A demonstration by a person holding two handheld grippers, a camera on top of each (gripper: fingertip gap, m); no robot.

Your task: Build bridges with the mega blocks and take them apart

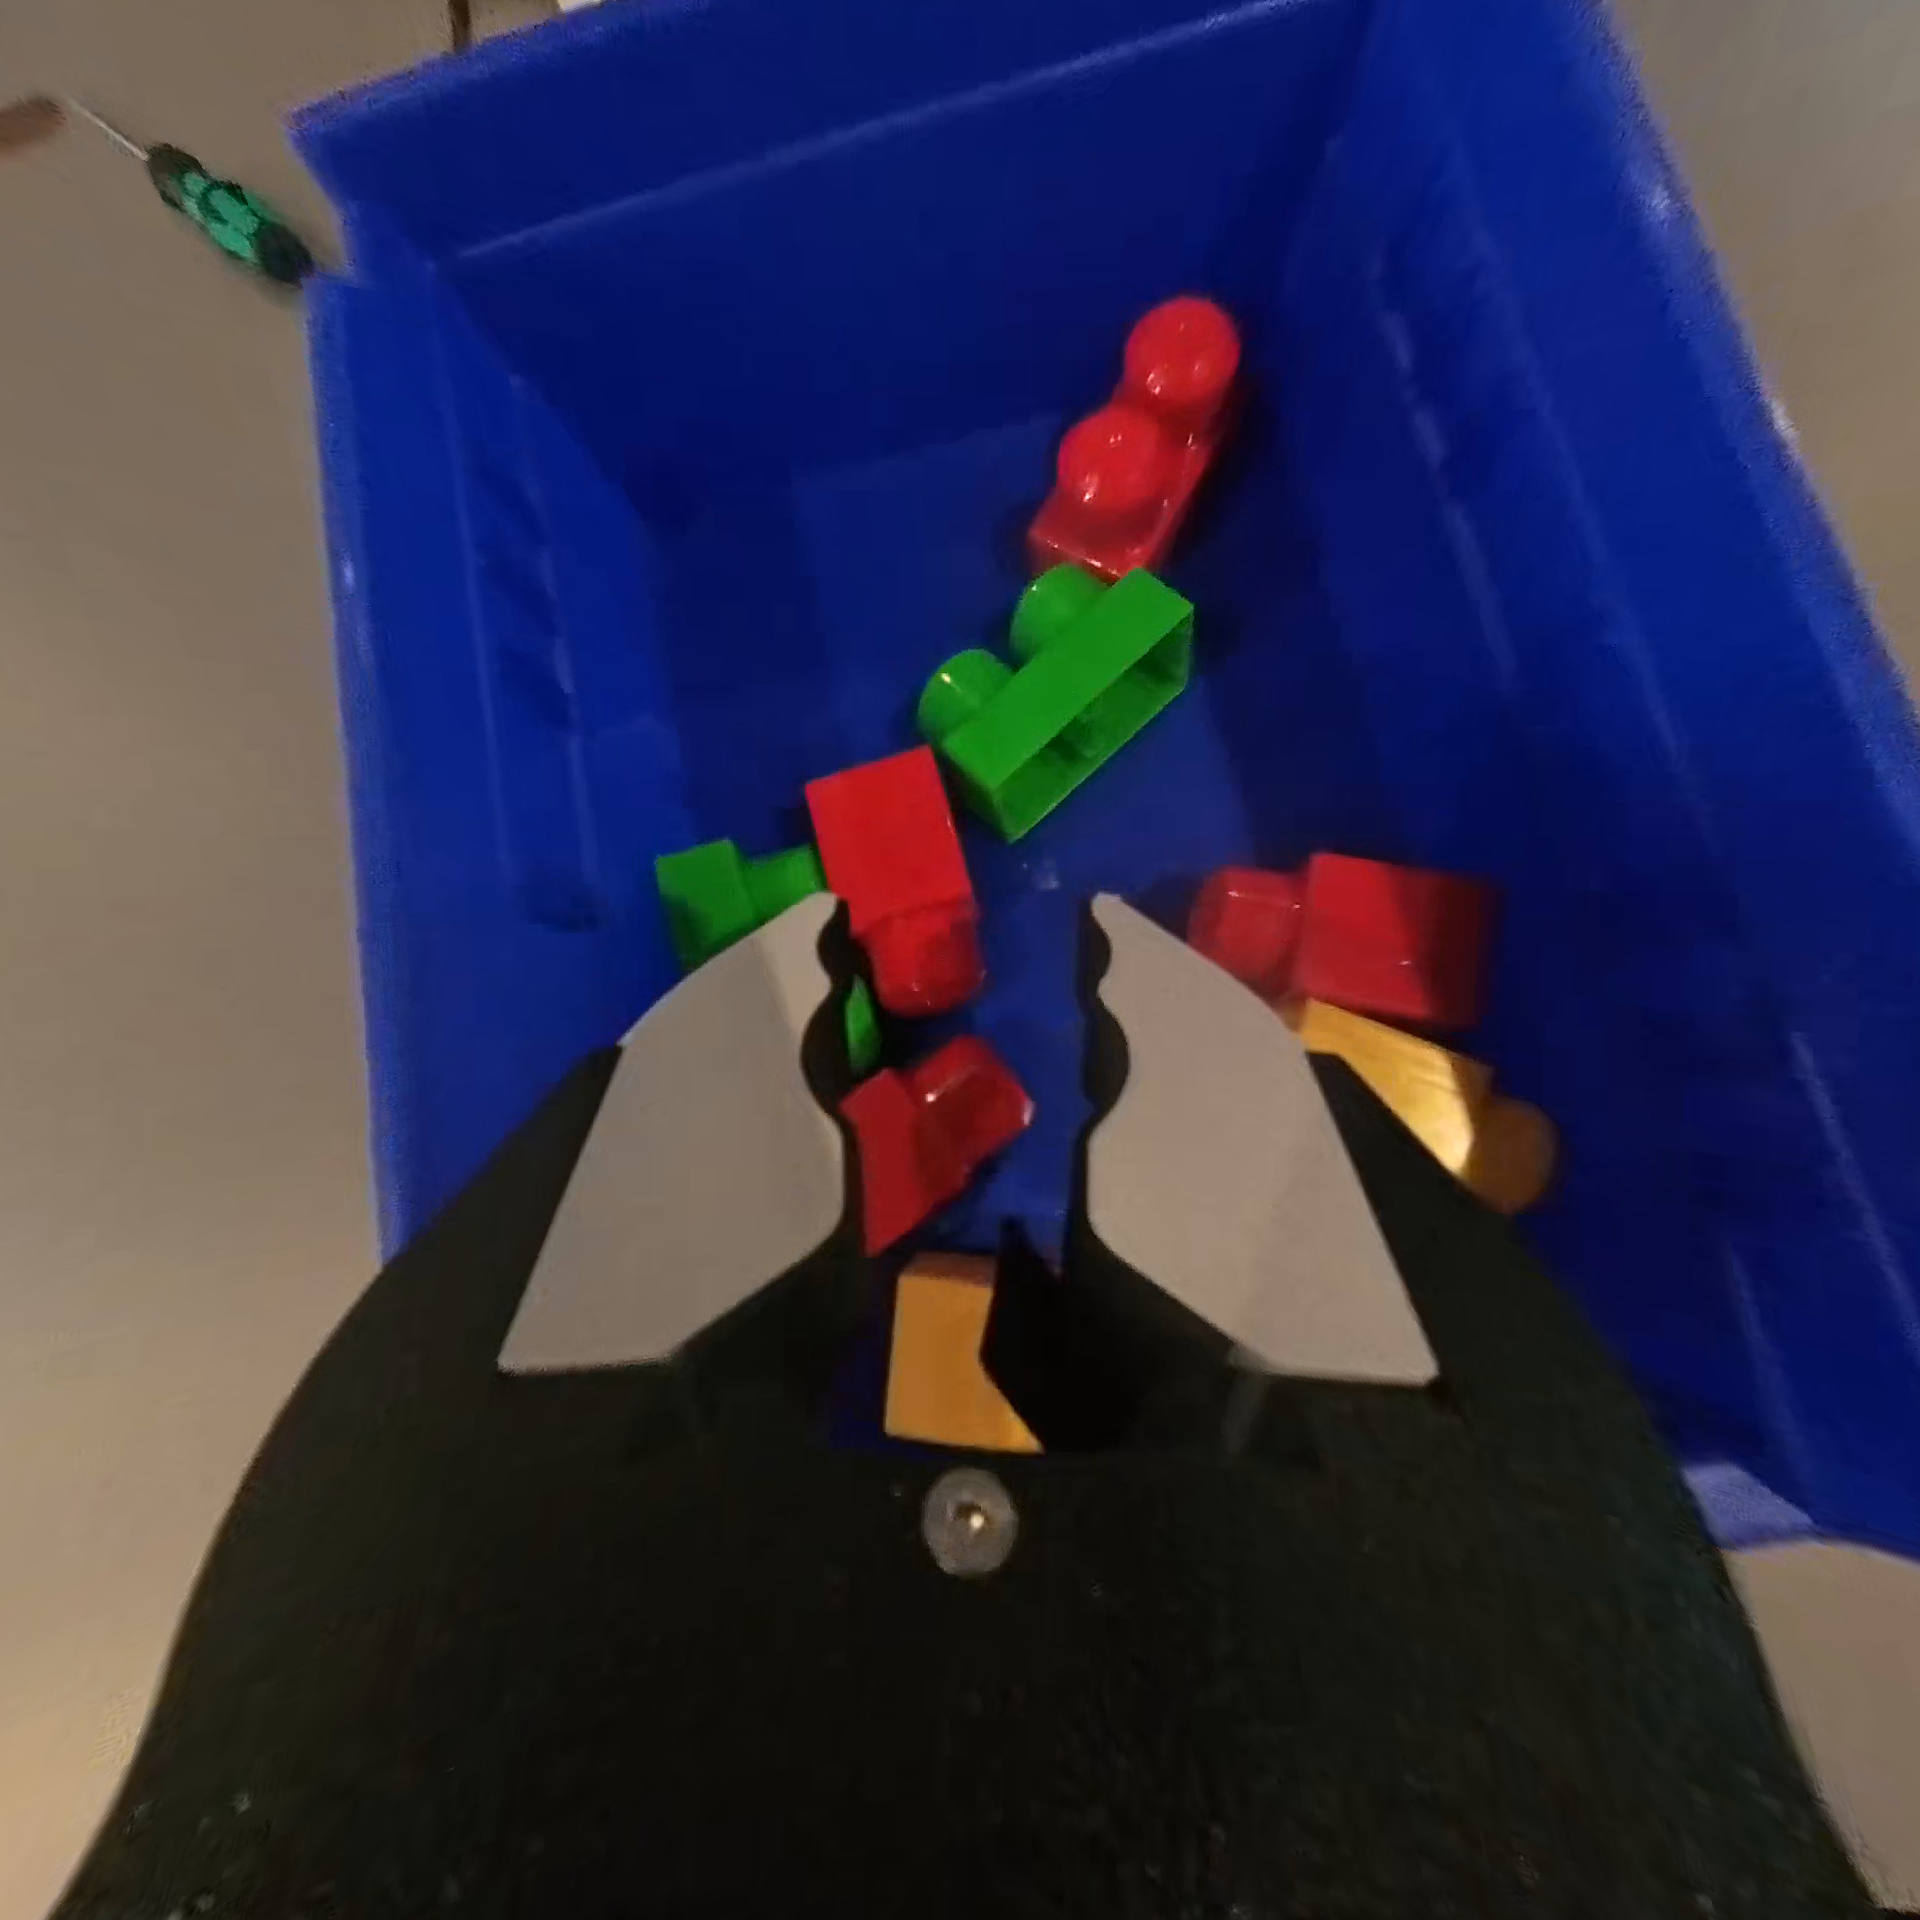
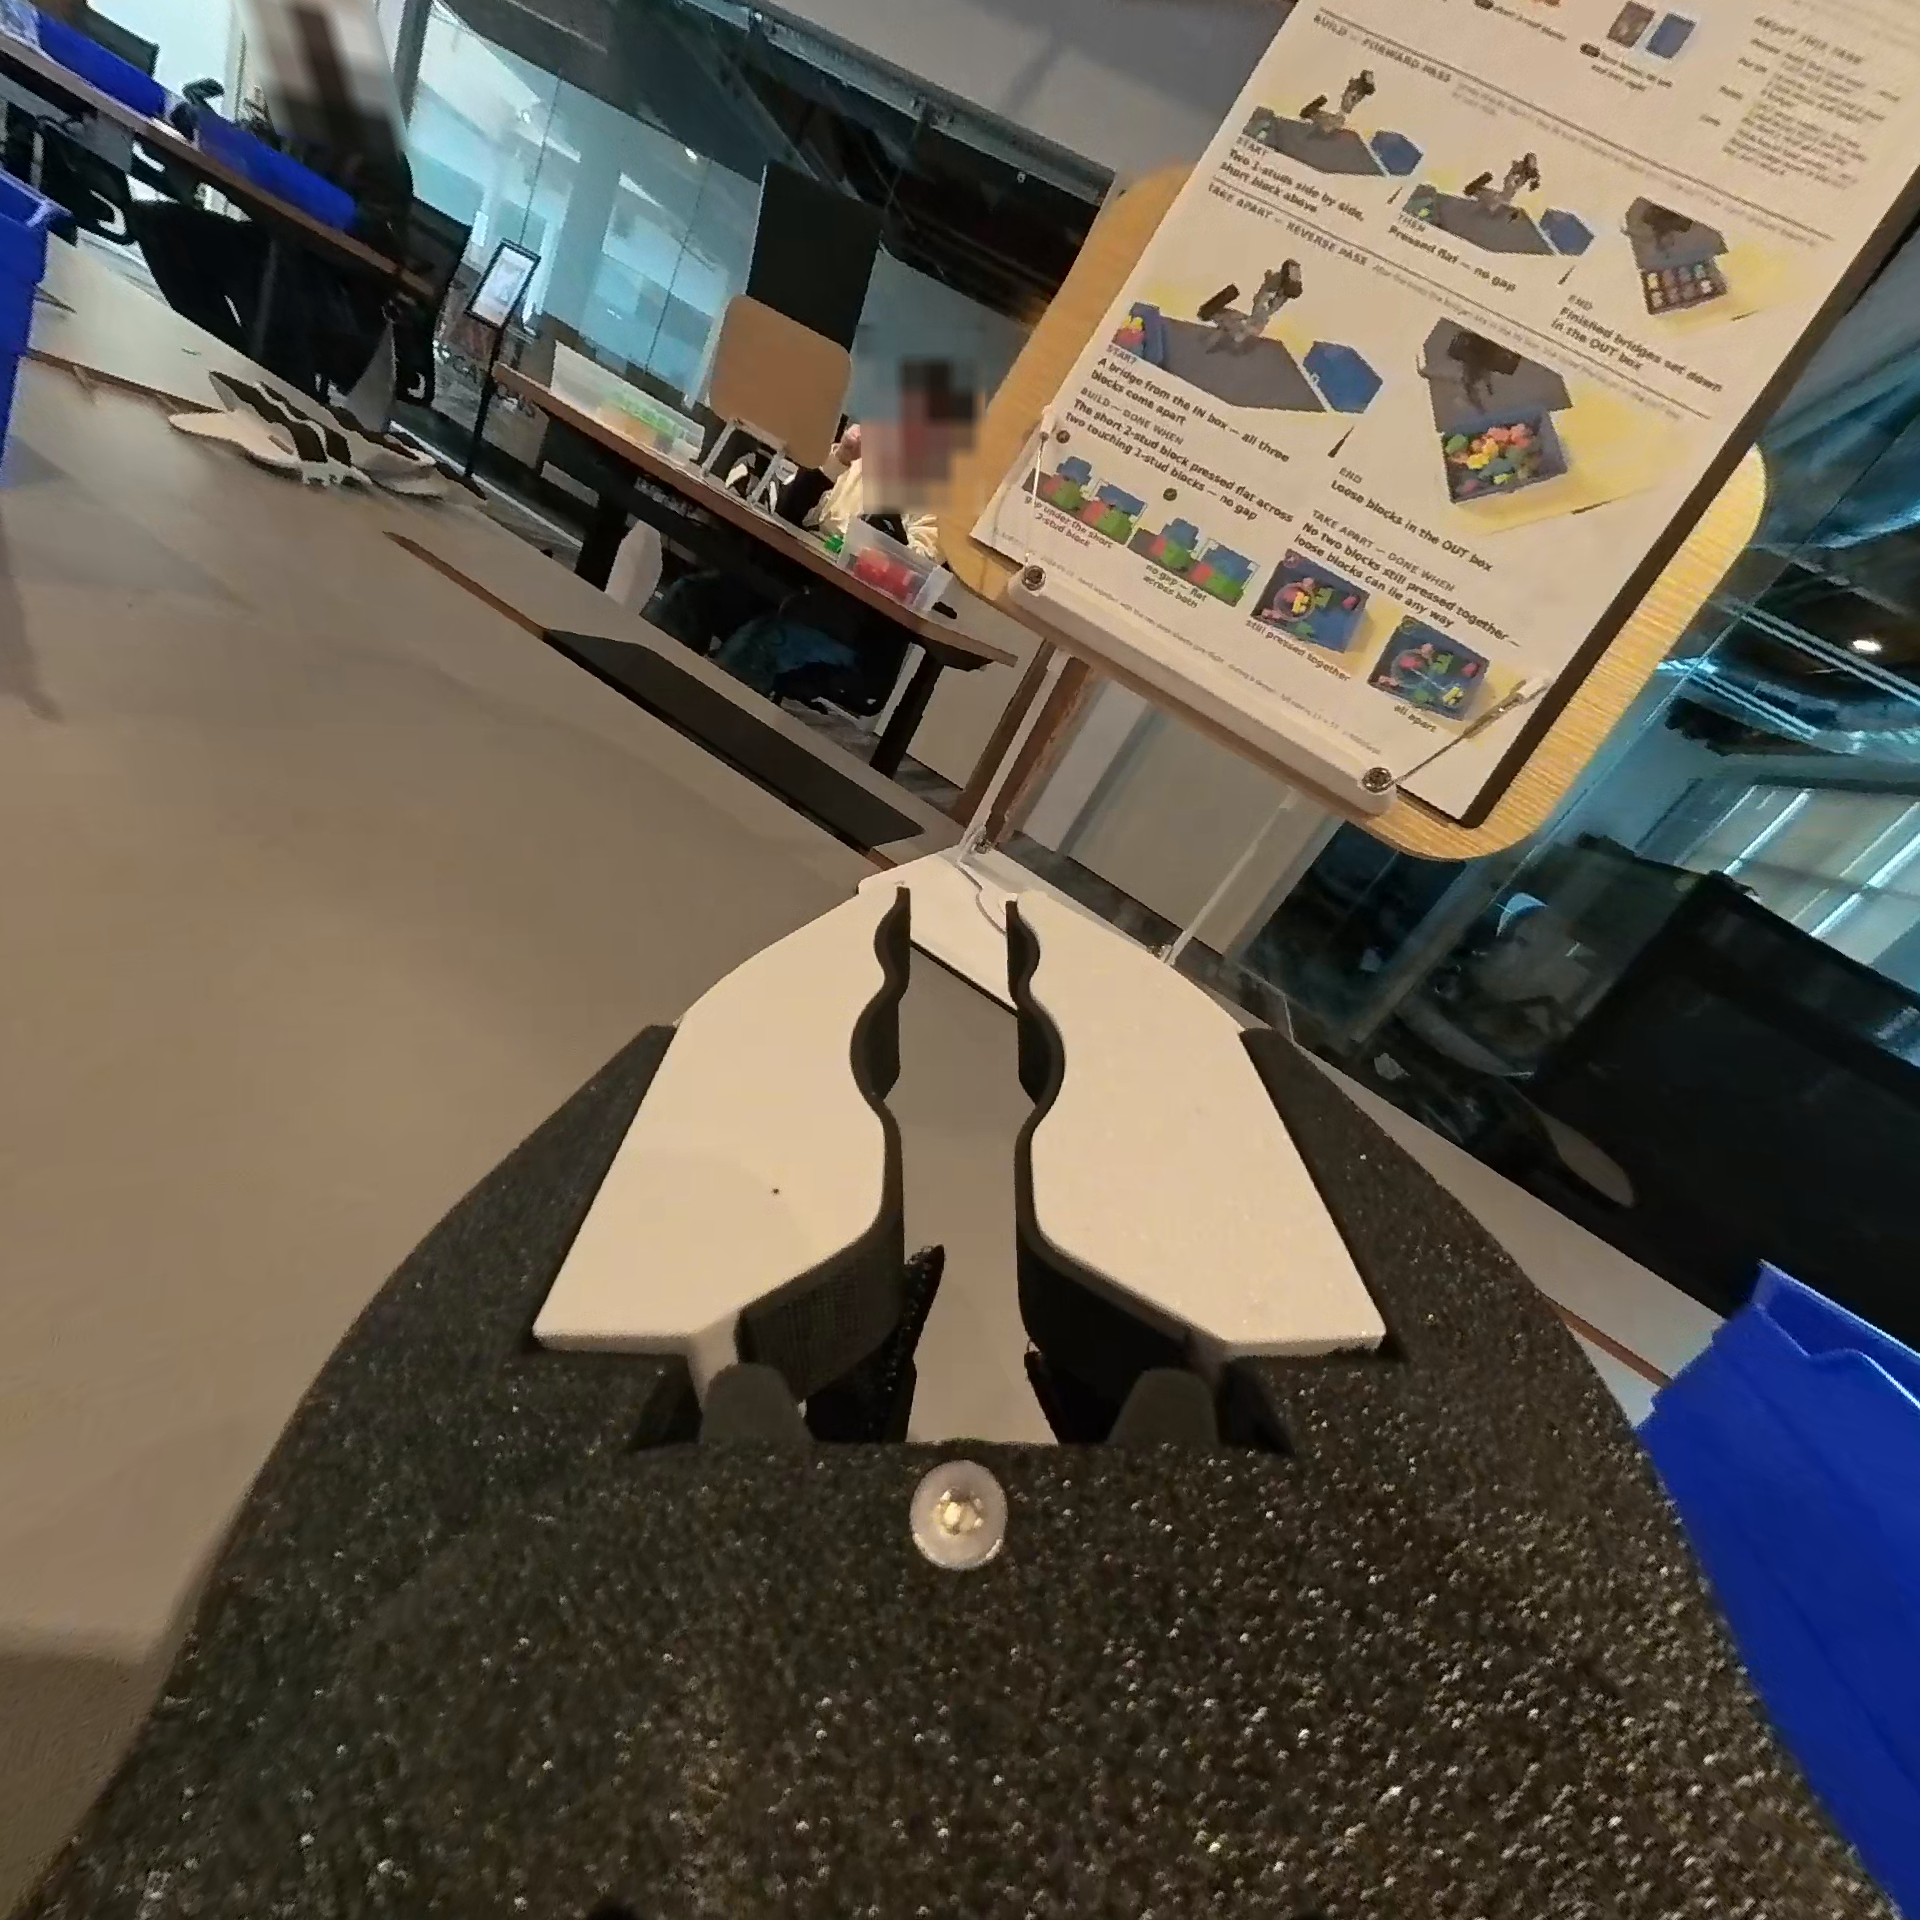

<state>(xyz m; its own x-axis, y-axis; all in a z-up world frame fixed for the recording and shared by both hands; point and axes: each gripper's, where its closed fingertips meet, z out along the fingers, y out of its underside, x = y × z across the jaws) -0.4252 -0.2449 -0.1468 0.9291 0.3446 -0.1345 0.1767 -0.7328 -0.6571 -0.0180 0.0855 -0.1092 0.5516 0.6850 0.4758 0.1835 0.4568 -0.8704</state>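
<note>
Left gripper (image 1: 961, 914), jaws apart and empty, hangs over the blue plastic bin (image 1: 1558, 623), a single-stud red plastic block (image 1: 914, 914) between them for picking; right gripper (image 2: 956, 909), jaws slightly apart, idles.

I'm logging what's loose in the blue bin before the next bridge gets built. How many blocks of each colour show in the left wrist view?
In the blue bin, under the open left claw:
Red blocks: 4
Green blocks: 2
Yellow blocks: 2
Total: 8 visible; the claw may hide more. A green sliver by its left finger could be another block.
</note>
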